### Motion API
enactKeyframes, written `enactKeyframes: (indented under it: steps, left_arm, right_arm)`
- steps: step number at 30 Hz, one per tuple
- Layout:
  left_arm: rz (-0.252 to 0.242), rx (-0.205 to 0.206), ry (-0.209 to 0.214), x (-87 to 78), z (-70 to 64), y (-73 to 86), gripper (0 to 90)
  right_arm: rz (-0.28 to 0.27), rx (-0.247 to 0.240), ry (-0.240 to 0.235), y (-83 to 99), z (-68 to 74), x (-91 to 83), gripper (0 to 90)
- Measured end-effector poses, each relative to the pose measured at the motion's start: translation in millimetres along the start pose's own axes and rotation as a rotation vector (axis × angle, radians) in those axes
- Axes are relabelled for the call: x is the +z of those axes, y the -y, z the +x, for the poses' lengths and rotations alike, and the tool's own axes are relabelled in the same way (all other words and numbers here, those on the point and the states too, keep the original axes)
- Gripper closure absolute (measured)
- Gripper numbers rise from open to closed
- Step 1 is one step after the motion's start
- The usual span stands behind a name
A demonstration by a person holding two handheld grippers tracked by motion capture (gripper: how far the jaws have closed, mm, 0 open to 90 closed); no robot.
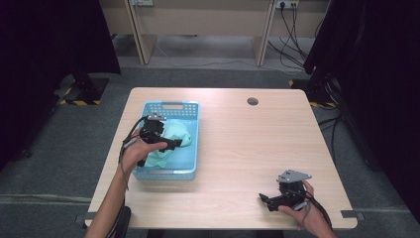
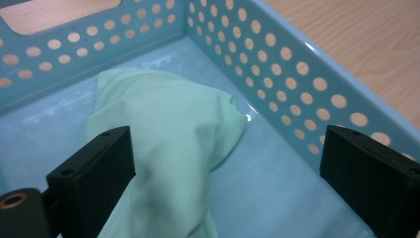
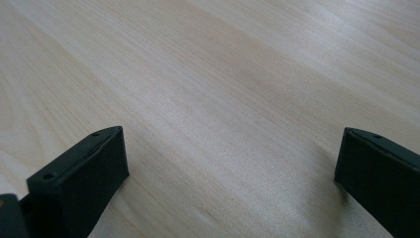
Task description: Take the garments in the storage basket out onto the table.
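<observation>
Left gripper [image 1: 171, 144], jaws released, poised over mint-green cloth [image 2: 168, 134] in blue basket [image 2: 297, 84]; next, likely closing on a fold. Right gripper [image 1: 265, 199] idle, jaws released.

The high view looks forward and down on the whole table [image 1: 237, 148]. The left gripper view looks closely into the basket [image 2: 297, 74], the right gripper view closely at bare tabletop; both places appear also from above
</observation>
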State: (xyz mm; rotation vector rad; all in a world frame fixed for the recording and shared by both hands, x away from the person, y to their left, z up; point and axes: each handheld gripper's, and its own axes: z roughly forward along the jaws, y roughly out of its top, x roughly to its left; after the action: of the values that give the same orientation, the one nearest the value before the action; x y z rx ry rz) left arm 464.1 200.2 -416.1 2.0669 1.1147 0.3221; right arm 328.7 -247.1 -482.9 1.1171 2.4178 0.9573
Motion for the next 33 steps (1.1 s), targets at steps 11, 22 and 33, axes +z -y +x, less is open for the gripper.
enactKeyframes:
  steps: [11, 22, 33]
  left_arm:
    - [0.011, -0.01, -0.009, 6.4, 4.9, 4.9, 7.5]
    - [0.022, -0.014, -0.033, 14.6, 13.0, 12.0, 11.5]
    - [0.065, -0.007, -0.062, 27.2, 16.6, 19.0, 21.8]
  right_arm:
    - [0.0, 0.0, 0.0, 0.0, 0.0, 0.0, 0.3]
    - [0.0, 0.0, 0.0, 0.0, 0.0, 0.0, 0.3]
    - [0.0, 0.0, 0.0, 0.0, 0.0, 0.0, 0.2]
